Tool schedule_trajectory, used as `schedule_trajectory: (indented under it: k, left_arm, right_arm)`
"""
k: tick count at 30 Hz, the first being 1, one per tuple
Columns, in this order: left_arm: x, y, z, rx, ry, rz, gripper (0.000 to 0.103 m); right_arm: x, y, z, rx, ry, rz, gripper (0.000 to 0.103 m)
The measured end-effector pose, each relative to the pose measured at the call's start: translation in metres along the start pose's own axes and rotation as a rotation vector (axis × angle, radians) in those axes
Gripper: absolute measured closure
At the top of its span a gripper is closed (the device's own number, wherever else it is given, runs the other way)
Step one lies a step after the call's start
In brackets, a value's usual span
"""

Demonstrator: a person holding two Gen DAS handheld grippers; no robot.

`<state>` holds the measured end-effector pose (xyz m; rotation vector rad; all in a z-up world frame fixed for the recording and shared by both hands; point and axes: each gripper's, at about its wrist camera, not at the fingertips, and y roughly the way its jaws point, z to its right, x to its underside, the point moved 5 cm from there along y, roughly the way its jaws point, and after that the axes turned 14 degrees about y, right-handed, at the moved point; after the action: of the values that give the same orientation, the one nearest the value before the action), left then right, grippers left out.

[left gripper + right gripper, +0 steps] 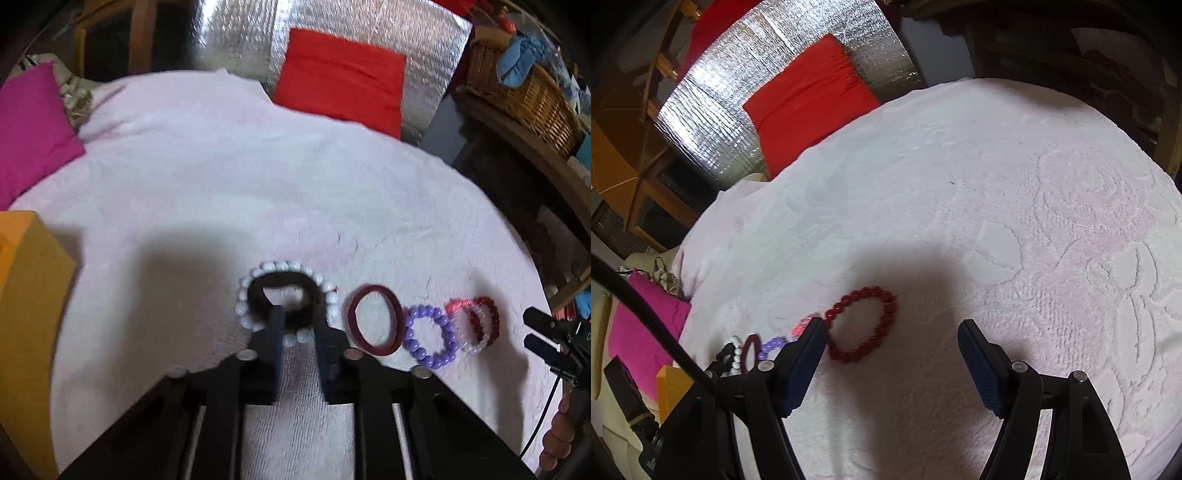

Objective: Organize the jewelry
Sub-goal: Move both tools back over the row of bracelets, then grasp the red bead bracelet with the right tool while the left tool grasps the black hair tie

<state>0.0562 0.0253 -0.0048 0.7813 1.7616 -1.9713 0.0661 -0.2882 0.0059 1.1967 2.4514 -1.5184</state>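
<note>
In the left wrist view my left gripper [298, 321] is shut on the near side of a black hair band [280, 278], which lies inside a white bead bracelet [284, 266]. To its right lie a maroon band [369, 288], a purple bead bracelet [410, 334] and a pink and dark red bead pair [493, 317]. My right gripper [532, 330] shows at the right edge. In the right wrist view the right gripper [892, 328] stands open over a dark red bead bracelet [890, 314], which lies nearer its left finger, untouched. The purple bracelet [772, 345] and maroon band [751, 343] show beyond.
Everything lies on a pale pink towel [258, 184] with a raised flower pattern [1089, 206]. An orange box [29, 295] stands at the left. A magenta cushion [33, 129] and a red cushion [340, 74] lie at the far side. A wicker basket [535, 103] sits on a shelf to the right.
</note>
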Motion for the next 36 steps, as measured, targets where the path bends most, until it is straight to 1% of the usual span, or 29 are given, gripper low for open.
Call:
schedule_trajectory:
  k: [2, 5, 7, 10, 11, 14, 19, 21, 22, 23, 24, 25, 28, 30, 31, 32, 33, 34, 36]
  left_arm:
    - [-0.001, 0.005, -0.002, 0.010, -0.003, -0.001, 0.096]
    - [0.001, 0.001, -0.002, 0.029, -0.008, -0.005, 0.100]
    - [0.004, -0.003, -0.002, 0.030, 0.008, -0.007, 0.101]
    - [0.013, -0.011, -0.005, 0.049, 0.003, -0.021, 0.101]
    - [0.015, -0.013, -0.005, 0.045, 0.010, -0.025, 0.101]
    - [0.019, -0.019, -0.011, 0.023, 0.026, -0.027, 0.101]
    - [0.012, -0.023, -0.024, 0.046, -0.022, 0.021, 0.100]
    - [0.007, -0.021, -0.025, 0.057, -0.032, 0.031, 0.095]
    - [0.005, -0.018, -0.025, 0.048, -0.028, 0.038, 0.087]
    - [0.003, -0.016, -0.025, 0.039, -0.025, 0.039, 0.076]
    - [0.002, -0.013, -0.024, 0.036, -0.023, 0.041, 0.072]
    - [0.000, -0.010, -0.022, 0.041, -0.025, 0.043, 0.070]
    - [-0.004, 0.000, -0.021, 0.052, -0.023, 0.034, 0.070]
    - [-0.003, 0.004, -0.021, 0.035, -0.013, 0.027, 0.070]
    - [-0.003, 0.007, -0.021, 0.024, -0.002, 0.028, 0.070]
    - [-0.004, 0.007, -0.021, 0.020, 0.006, 0.032, 0.076]
    - [-0.005, 0.008, -0.021, 0.015, 0.015, 0.031, 0.083]
    - [-0.006, 0.008, -0.021, 0.002, 0.031, 0.021, 0.094]
    - [-0.005, 0.008, -0.022, 0.007, 0.035, 0.010, 0.096]
  right_arm:
    - [-0.001, 0.001, 0.001, 0.003, 0.002, -0.001, 0.027]
    - [0.001, 0.002, -0.003, 0.005, -0.013, -0.002, 0.027]
    - [0.003, 0.003, -0.008, 0.008, -0.030, -0.002, 0.027]
    - [0.004, 0.001, -0.010, 0.003, -0.037, 0.001, 0.027]
    - [0.002, 0.000, -0.010, 0.001, -0.035, 0.004, 0.027]
    - [-0.005, -0.004, -0.001, -0.004, -0.007, 0.018, 0.027]
    - [-0.019, -0.006, 0.020, -0.021, 0.088, 0.012, 0.027]
    - [-0.019, -0.002, 0.025, -0.036, 0.126, -0.004, 0.032]
    - [-0.019, 0.000, 0.025, -0.036, 0.130, -0.014, 0.037]
    - [-0.017, 0.004, 0.024, -0.033, 0.126, -0.023, 0.040]
    - [-0.014, 0.008, 0.021, -0.024, 0.114, -0.030, 0.041]
    - [-0.012, 0.011, 0.018, -0.018, 0.102, -0.035, 0.041]
    - [-0.007, 0.020, 0.008, 0.008, 0.068, -0.032, 0.041]
    - [-0.003, 0.028, 0.001, 0.038, 0.034, -0.016, 0.041]
    - [-0.001, 0.031, -0.002, 0.052, 0.019, -0.009, 0.044]
    - [0.002, 0.037, -0.007, 0.079, -0.013, -0.003, 0.050]
    - [0.004, 0.043, -0.009, 0.114, -0.046, 0.008, 0.054]
    - [0.005, 0.045, -0.011, 0.144, -0.074, 0.031, 0.058]
    - [0.007, 0.047, -0.019, 0.185, -0.157, 0.090, 0.069]
